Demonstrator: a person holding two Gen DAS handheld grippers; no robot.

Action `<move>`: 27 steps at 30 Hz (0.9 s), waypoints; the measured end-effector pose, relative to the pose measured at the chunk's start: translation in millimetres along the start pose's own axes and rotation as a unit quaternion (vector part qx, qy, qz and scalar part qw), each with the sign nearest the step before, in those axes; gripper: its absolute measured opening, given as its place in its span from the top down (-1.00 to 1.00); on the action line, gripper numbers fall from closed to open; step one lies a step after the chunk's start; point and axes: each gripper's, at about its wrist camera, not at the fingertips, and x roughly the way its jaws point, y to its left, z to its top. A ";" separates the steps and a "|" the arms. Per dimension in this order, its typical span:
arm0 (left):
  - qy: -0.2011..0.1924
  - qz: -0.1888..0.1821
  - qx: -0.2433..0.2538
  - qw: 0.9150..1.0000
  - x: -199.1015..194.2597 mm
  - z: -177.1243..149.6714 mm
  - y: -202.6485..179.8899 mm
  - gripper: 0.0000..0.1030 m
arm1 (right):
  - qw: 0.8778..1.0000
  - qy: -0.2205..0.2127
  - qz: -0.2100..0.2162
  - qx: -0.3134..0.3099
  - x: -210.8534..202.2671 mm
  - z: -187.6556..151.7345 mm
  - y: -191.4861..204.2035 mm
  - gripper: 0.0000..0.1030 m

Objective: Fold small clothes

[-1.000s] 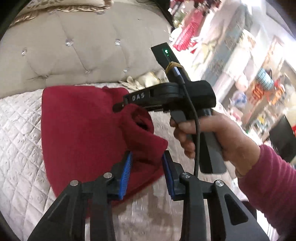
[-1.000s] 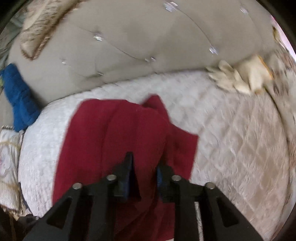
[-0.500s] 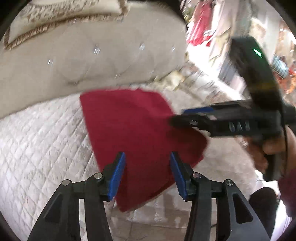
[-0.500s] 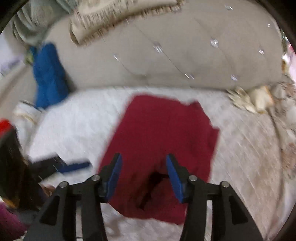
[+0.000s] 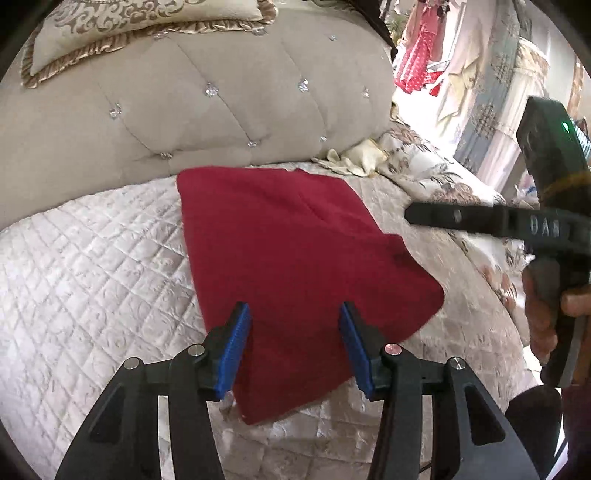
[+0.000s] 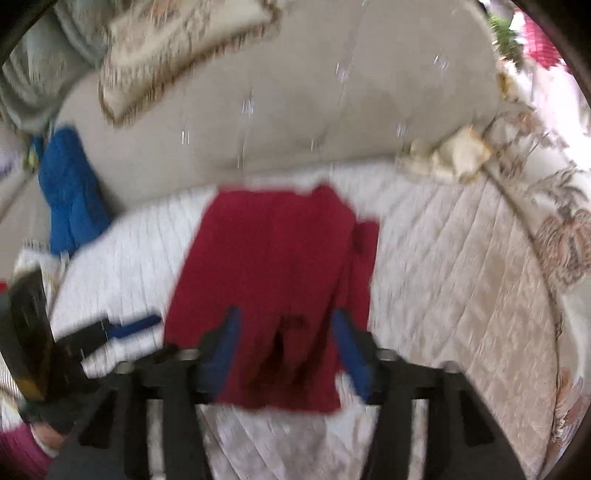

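Note:
A dark red garment (image 5: pixel 291 258) lies folded flat on the quilted bed cover (image 5: pixel 92 277); it also shows, blurred, in the right wrist view (image 6: pixel 273 277). My left gripper (image 5: pixel 293 343) is open and empty, held above the garment's near edge. My right gripper (image 6: pixel 286 347) is open and empty over the garment's near end. In the left wrist view the right gripper's body (image 5: pixel 498 218) hovers to the right of the garment, apart from it. The left gripper's blue pad (image 6: pixel 133 326) shows at the left of the right wrist view.
A tufted beige headboard (image 5: pixel 207 107) stands behind the bed, with a fringed pillow (image 5: pixel 122 26) on top. A cream cloth (image 5: pixel 354 160) lies at the far right of the bed. A blue garment (image 6: pixel 66 188) lies at the left. Floral bedding (image 5: pixel 450 184) runs along the right.
A second ago my right gripper was shut on the red garment; it has let go and both grippers have pulled back. The garment now lies flat and folded.

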 end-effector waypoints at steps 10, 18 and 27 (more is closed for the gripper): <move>0.011 0.021 -0.010 1.000 18.0 6.3 4.8 0.45 | 0.997 0.054 -0.036 0.035 78.2 12.6 -21.3 0.53; 0.008 0.020 -0.009 1.000 23.0 7.1 3.9 0.45 | 0.997 0.016 -0.071 -0.010 63.3 14.7 -17.8 0.83; 0.016 0.027 -0.004 1.000 26.1 8.3 2.3 0.45 | 0.997 -0.003 -0.071 0.010 43.9 12.7 -15.2 0.67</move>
